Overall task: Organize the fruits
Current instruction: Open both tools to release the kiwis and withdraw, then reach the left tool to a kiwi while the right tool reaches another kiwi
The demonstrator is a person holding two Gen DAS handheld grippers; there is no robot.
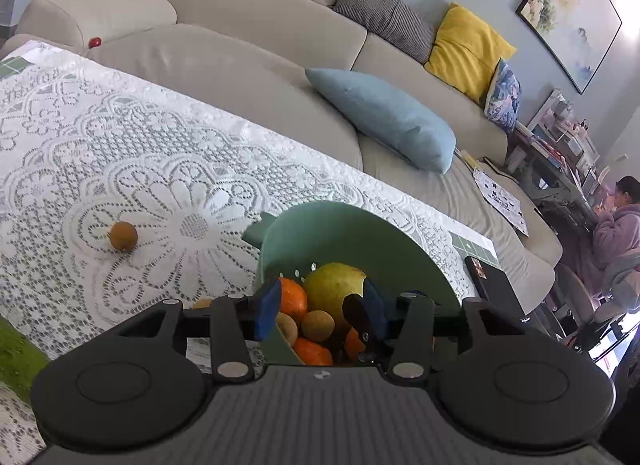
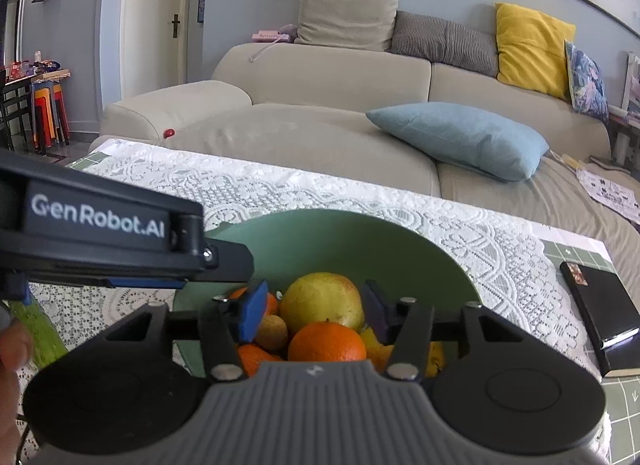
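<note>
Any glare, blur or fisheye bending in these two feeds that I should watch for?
Left wrist: strong bending tilts the beige sofa; window glare bottom right; green plastic colander sharp. Right wrist: bright ceiling light top left; black left gripper close and soft-edged; fruit sharp.

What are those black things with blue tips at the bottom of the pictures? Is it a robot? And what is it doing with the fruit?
Not a robot by itself: a person holds a two-finger grabber in each hand, each with a camera looking along its fingers. One picture comes from the left gripper, the other from the right gripper. The blue pieces are soft finger pads. Both grippers are open and hold nothing. Below them a green strainer bowl stands on a lace tablecloth, holding oranges, a yellow-green pear and small brown fruits. One small brown fruit lies loose on the cloth. A black book lies nearby.
</note>
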